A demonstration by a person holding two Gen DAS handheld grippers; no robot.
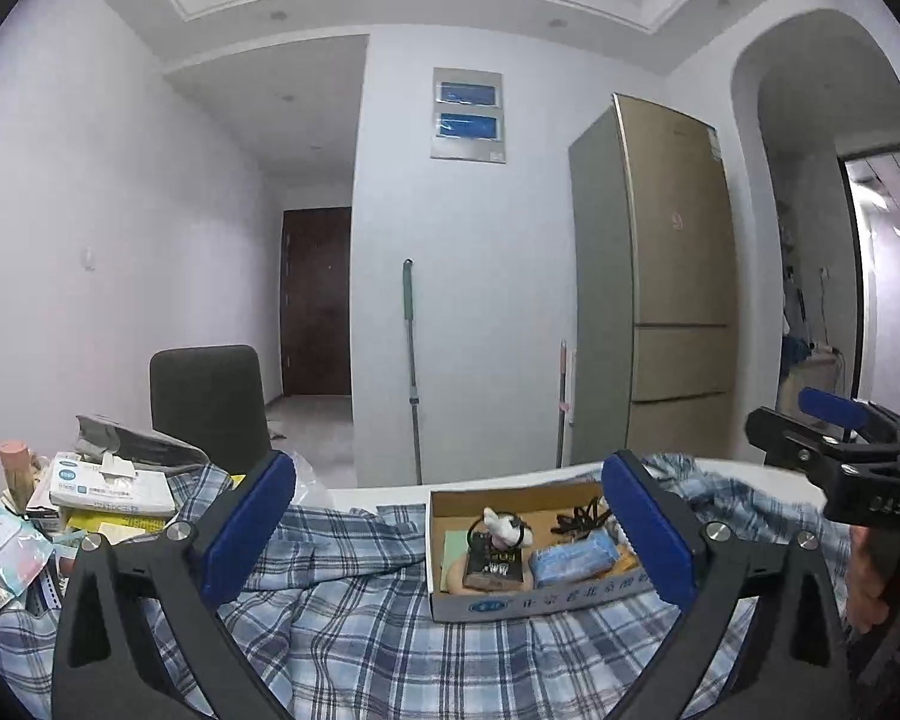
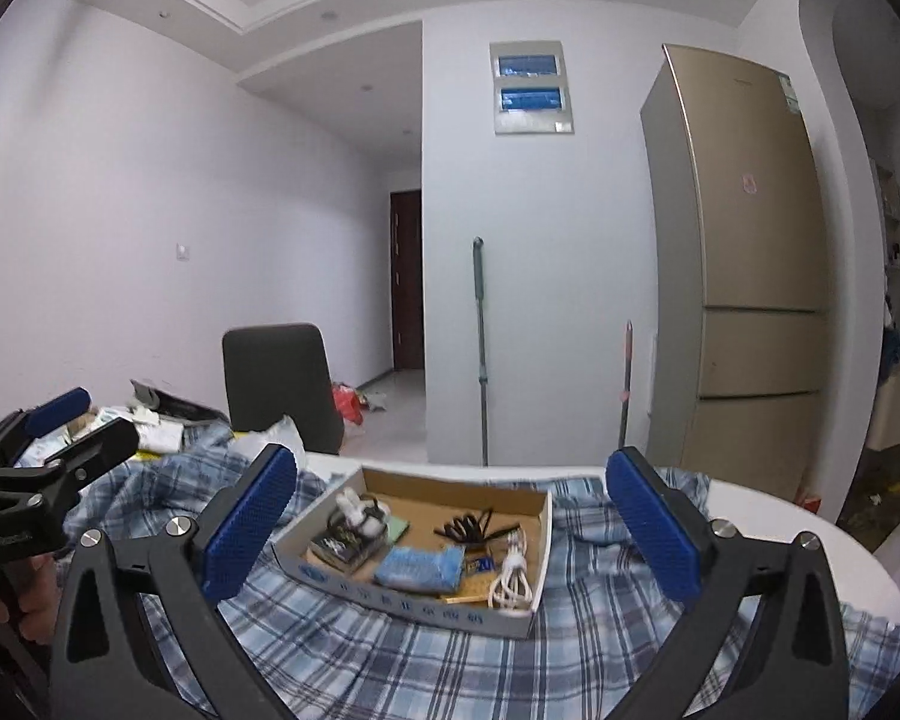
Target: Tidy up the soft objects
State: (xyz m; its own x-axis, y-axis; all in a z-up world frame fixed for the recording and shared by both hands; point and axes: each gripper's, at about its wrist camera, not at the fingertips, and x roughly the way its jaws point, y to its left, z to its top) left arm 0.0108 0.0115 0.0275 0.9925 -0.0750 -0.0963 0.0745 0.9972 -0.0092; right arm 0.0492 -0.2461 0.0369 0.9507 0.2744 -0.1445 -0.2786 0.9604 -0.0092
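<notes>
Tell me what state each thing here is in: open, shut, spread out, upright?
left gripper: open, holding nothing
right gripper: open, holding nothing
plaid cloth: spread rumpled over the table
cardboard box: lidless, resting on the cloth, small items inside
white cable: coiled in the box
fridge: doors shut
mop: upright against the wall

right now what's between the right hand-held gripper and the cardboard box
Only rumpled blue plaid cloth lies between the open right hand-held gripper and the cardboard box; the right wrist view shows it.
</notes>
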